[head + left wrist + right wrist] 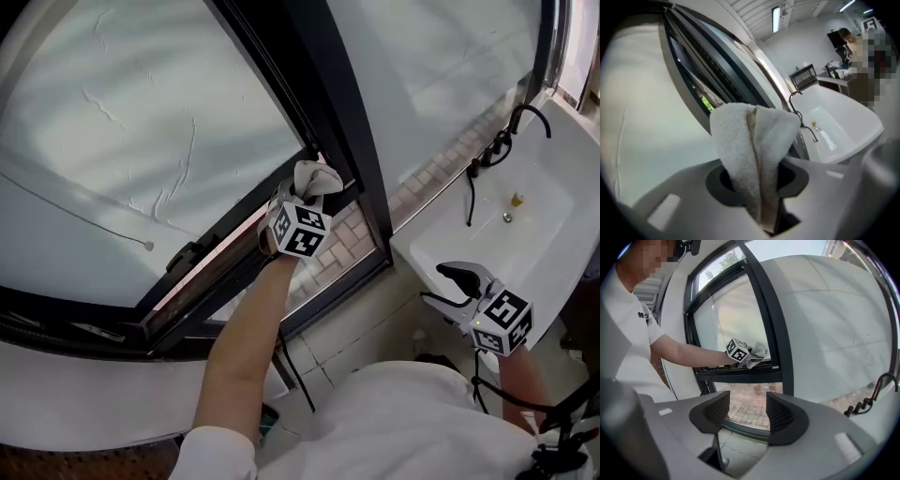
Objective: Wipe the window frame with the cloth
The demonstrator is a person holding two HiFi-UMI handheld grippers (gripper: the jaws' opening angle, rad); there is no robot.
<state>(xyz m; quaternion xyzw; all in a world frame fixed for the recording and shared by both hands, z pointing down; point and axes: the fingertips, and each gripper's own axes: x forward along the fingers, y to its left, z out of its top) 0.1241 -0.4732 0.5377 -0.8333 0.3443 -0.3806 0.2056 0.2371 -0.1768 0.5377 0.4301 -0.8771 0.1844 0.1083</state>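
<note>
Left gripper (pixel 309 194) is clamped down hard on the cloth (pixel 317 177). In its own view the jaws pinch the folded white towel at the bottom, and the rest stands up out of them like a little fin. Right gripper (pixel 452 285) is holding nothing. Its jaws stand apart with only brick paving and floor showing through the gap, and it hangs at the lower right of the head view, just over the edge of the white basin (pixel 539 202).

The cloth is at the centre of the head view, up against the dark window frame (pixel 349 127), right about where the sloping bottom rail meets the upright bar. The right gripper view shows the same thing in the middle of its picture, with the towel sitting on the horizontal rail. I can't swear it's pressed flat, but it looks to be touching.

So I'd call this mid-wipe, working the bottom rail near that corner. How much of the frame has been done, I can't tell.

My guess for the next move is to drag the cloth along the rail toward the lower left of the head view, with the pinch tight and the towel pushed into the channel. The open sash hardware there could snag it.
</note>
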